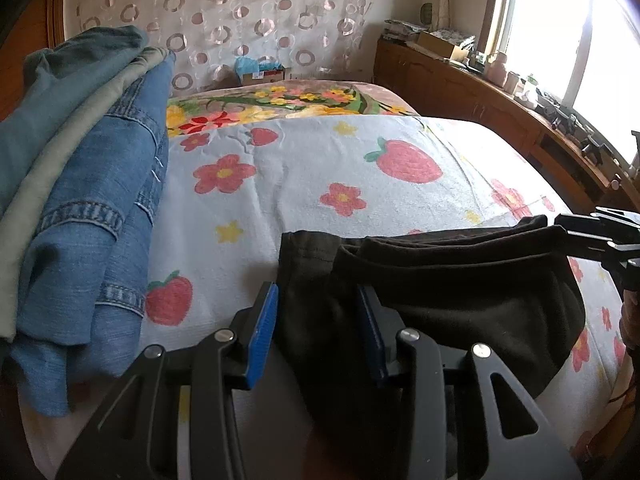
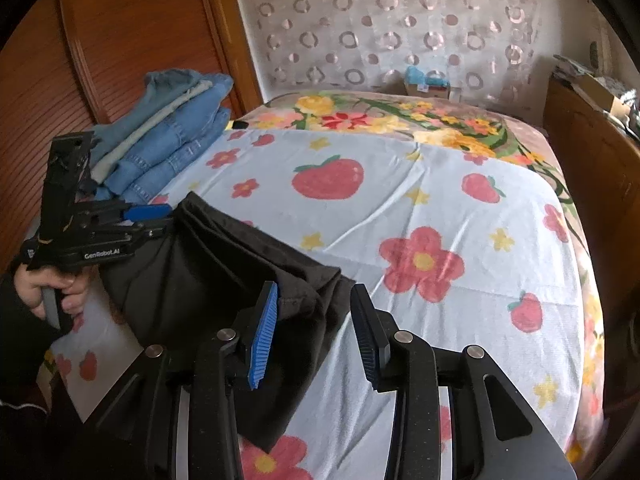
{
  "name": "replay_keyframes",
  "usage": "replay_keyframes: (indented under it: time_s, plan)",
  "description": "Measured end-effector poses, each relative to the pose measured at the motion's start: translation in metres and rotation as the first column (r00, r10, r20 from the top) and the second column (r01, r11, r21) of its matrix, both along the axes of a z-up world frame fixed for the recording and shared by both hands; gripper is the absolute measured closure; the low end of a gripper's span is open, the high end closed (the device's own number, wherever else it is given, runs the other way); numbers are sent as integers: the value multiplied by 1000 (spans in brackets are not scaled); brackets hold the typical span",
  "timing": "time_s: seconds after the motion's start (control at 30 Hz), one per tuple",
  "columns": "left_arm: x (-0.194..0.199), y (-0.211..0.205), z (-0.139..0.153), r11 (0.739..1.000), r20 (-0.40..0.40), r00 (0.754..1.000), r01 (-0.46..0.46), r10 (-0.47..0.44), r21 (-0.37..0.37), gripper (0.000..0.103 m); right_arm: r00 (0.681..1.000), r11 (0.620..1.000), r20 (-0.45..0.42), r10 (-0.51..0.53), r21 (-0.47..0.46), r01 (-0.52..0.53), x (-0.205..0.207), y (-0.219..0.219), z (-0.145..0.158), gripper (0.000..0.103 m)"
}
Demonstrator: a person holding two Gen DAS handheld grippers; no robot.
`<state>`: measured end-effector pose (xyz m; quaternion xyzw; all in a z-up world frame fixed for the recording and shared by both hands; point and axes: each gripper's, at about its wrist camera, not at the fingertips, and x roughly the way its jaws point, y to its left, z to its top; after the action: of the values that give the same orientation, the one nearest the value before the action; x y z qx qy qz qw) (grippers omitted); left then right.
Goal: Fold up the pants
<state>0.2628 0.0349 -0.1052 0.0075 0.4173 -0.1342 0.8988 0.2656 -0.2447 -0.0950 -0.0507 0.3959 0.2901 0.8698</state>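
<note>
Dark brown pants [image 1: 460,292] lie bunched on the flowered bed sheet [image 1: 320,168]; they also show in the right wrist view [image 2: 224,280]. My left gripper [image 1: 320,328] has its blue pads wide apart with a pants corner lying between them. In the right wrist view the left gripper [image 2: 160,216] sits at the pants' left end. My right gripper [image 2: 316,332] is open, its left pad over the pants' right end. In the left wrist view the right gripper [image 1: 576,232] touches the pants' far right edge.
A stack of folded jeans and other garments [image 1: 88,184] lies at the bed's left side [image 2: 168,140]. A wooden cabinet [image 1: 500,104] with clutter runs along the right under a window. A curtain and a small box [image 1: 260,72] are behind the bed.
</note>
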Motion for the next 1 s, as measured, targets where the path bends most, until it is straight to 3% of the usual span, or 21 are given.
replay_keyframes:
  time_s: [0.27, 0.6, 1.0]
  plan:
    - [0, 1, -1, 1000, 1, 1000, 0, 0, -2, 64, 1000, 1000, 0, 9, -8, -9, -9, 0, 4, 66]
    - [-1, 0, -1, 1000, 2, 1000, 0, 0, 0, 63, 998, 988, 2, -60, -143, 60, 33, 12, -18, 66]
    - [-22, 2, 19, 1000, 45, 999, -23, 23, -4, 64, 997, 996, -7, -76, -57, 76, 12, -1, -6, 66]
